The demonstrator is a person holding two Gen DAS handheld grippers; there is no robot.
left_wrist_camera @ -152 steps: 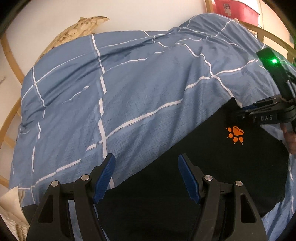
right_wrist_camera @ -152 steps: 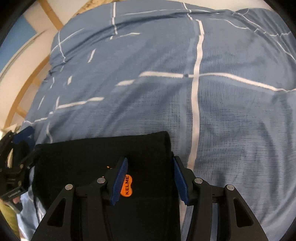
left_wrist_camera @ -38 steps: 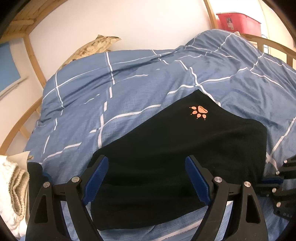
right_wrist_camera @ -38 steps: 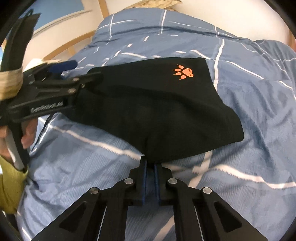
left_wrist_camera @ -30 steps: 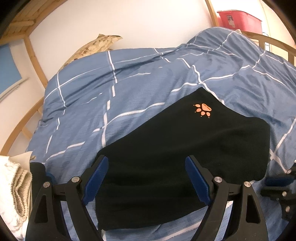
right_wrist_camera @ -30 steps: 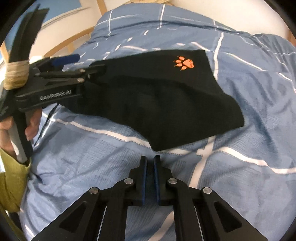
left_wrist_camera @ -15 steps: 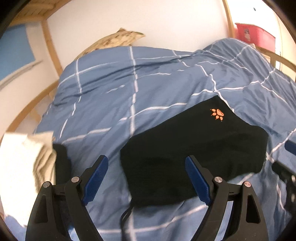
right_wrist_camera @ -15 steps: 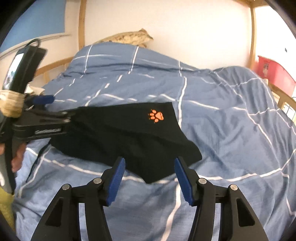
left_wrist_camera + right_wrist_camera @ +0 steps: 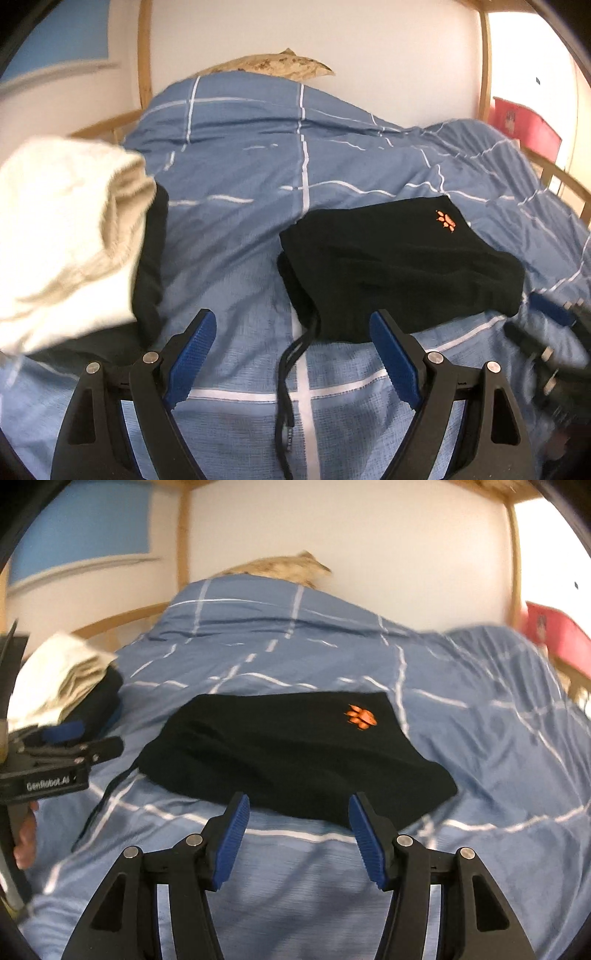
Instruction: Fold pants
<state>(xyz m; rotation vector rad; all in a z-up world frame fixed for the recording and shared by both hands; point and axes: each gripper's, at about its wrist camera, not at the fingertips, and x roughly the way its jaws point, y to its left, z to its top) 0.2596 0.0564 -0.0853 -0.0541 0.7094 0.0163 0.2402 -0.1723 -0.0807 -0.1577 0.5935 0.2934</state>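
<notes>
Since right gripper point(image 9: 298, 818) released, pants point(image 9: 291, 753) lie folded (untouched)

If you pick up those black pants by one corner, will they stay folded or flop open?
The pants would probably flop open: they are soft cloth, sagging over the bumps of the duvet. The layers lie loose, so they would likely slide apart. The drawstring already trails out and would dangle.
</notes>
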